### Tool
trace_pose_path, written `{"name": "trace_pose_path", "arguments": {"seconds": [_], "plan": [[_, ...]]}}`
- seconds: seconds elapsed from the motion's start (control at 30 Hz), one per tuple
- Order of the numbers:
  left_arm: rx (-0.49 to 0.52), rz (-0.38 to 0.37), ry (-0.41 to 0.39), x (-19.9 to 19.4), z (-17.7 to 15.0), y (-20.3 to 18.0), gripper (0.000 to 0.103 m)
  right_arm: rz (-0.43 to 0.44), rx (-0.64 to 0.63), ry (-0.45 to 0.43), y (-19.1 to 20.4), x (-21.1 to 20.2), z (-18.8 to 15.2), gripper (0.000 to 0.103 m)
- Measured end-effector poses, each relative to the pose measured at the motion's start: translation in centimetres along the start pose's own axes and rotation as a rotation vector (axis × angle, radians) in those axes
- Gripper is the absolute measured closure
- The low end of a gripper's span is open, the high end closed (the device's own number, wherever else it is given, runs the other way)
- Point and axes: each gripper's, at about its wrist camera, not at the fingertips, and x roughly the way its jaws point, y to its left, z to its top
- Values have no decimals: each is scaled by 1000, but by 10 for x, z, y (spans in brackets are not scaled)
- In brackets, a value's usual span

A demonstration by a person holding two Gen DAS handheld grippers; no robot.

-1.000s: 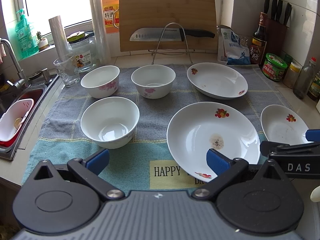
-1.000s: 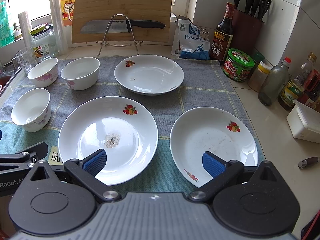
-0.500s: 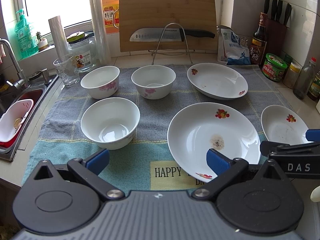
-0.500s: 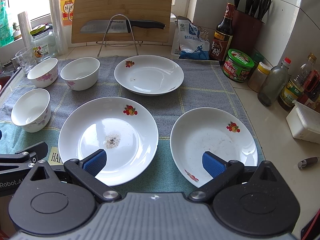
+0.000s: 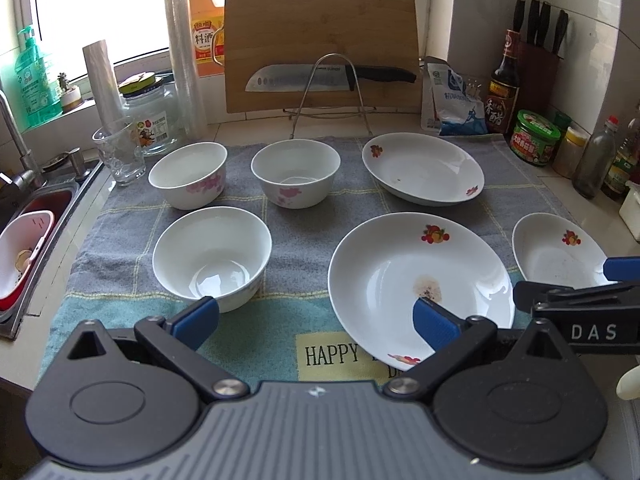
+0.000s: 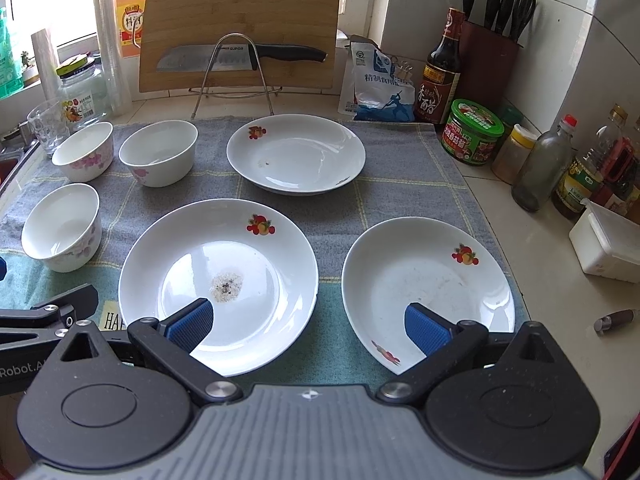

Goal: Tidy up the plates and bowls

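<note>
Three white bowls stand on the cloth at left: a near bowl (image 5: pixel 212 256), a back left bowl (image 5: pixel 188 174) and a back middle bowl (image 5: pixel 296 172). Three white fruit-print plates lie to the right: a large near plate (image 5: pixel 416 280) (image 6: pixel 218 280) with crumbs, a back plate (image 5: pixel 422 168) (image 6: pixel 296 152) and a right plate (image 5: pixel 556 252) (image 6: pixel 428 284). My left gripper (image 5: pixel 316 320) is open and empty, low at the cloth's front edge. My right gripper (image 6: pixel 308 324) is open and empty, its pads above the near rims of the large and right plates.
A grey and teal cloth (image 5: pixel 312 224) covers the counter. A cutting board with a knife on a wire rack (image 5: pixel 320 76) stands at the back. Jar and glass (image 5: pixel 120 152) stand back left, the sink (image 5: pixel 24 248) at left, bottles and a green jar (image 6: pixel 472 132) at right.
Both grippers stay nearly still; the views barely shift. Nothing on the cloth has moved.
</note>
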Motion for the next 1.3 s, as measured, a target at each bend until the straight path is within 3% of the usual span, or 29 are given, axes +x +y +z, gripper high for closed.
{"name": "trace_pose_path", "arguments": {"seconds": [0.23,0.4,0.5,0.6,0.87,1.0,1.3], "plan": [[-13,-147,-83,-4,14,23,1,-10,-16,-64,-5,-5,-6,0],[70,-171,-101,1,21,23,1,-57,14,-100,-17,-9,-16,0],[97,-227,-97,8,23,24,1,-90,41,-126,-29,-13,-26,0],[127,-287,-83,15,27,20,1,-113,65,-124,-43,-15,-39,0],[212,-325,-101,32,41,-6,1,-164,98,-70,-79,6,-73,0],[226,-351,-127,42,47,-22,1,-110,108,-53,-94,23,-81,0],[325,-372,-45,71,73,-85,1,10,34,-34,-121,63,-90,0]]}}
